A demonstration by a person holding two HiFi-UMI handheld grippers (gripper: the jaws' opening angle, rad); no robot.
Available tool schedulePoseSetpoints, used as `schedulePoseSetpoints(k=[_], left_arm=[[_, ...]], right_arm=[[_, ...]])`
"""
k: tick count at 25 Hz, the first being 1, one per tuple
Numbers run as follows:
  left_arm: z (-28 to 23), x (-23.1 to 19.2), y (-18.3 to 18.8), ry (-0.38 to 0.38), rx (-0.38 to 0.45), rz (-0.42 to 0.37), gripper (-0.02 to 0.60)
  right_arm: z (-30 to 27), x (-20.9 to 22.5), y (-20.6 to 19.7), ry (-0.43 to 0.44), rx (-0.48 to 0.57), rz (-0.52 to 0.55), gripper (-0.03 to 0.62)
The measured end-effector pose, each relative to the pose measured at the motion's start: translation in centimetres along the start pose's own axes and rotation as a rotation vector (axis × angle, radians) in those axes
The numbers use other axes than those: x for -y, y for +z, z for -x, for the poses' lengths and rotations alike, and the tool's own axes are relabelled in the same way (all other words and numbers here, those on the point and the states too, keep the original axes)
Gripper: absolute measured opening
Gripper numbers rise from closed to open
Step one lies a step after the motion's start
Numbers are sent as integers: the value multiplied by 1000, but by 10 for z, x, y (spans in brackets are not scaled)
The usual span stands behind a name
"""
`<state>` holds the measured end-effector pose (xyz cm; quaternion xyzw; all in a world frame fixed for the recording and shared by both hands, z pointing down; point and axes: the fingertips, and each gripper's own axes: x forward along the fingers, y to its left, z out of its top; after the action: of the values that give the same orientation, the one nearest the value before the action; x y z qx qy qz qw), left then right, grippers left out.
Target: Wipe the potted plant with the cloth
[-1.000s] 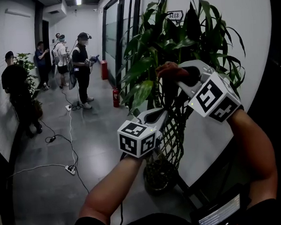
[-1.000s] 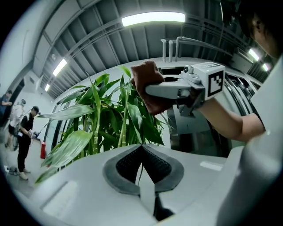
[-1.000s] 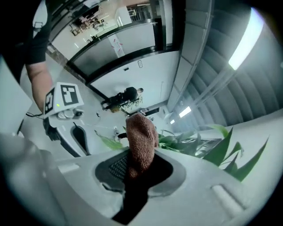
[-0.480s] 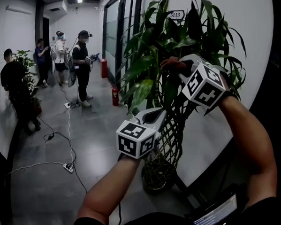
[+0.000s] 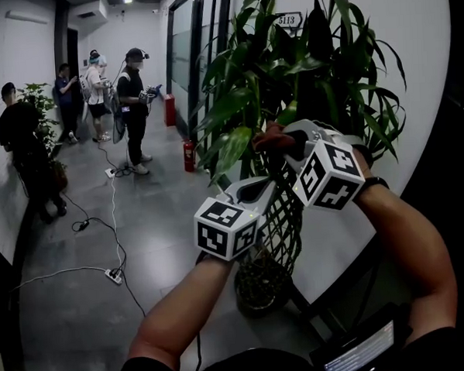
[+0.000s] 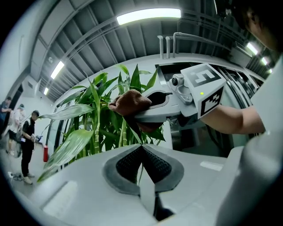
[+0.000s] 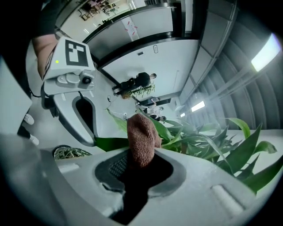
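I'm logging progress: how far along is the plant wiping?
Done: the right gripper is shut on the brown cloth; the left gripper pinches a leaf. In hand: the cloth is up among the plant's leaves. Left: wiping them; which are already clean doesn't show.

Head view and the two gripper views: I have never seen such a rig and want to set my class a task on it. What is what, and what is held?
There is no robot: a person holds a two-jaw gripper in each hand. The head view comes from a camera on the person's head. Each gripper view comes from a camera riding on that gripper. There is no table; the potted plant stands on a corridor floor. The left gripper is shut on a leaf. The right gripper is shut on a brown cloth, held up among the leaves.
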<state>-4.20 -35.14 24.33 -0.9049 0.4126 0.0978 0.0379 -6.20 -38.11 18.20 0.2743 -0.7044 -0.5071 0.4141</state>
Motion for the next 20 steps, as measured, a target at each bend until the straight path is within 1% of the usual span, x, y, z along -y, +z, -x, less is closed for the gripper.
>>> schedulePoseSetpoints(k=[7,10,13,15,17,20], left_arm=[[0,-2,-2,0,-15,-6,20],[-2,-1,-2,-3,-15,-7,20],[-3,-1,-2,-4,-18,-15,21],[-3,-1,-2,-6,-15,-17,21],[-2,-1,-1,-6,-8,-14,20],[-1,-1,-1,-4,-4,-12,20]], right_arm=[[9,-45,14,191,69,-152,58],[16,-55,22,249,108,-214,58],[20,-65,28,290,130,-242,58],[23,-67,31,295,135,-228,58],[27,-64,33,275,133,-192,58],[34,-42,33,193,130,-136,58]])
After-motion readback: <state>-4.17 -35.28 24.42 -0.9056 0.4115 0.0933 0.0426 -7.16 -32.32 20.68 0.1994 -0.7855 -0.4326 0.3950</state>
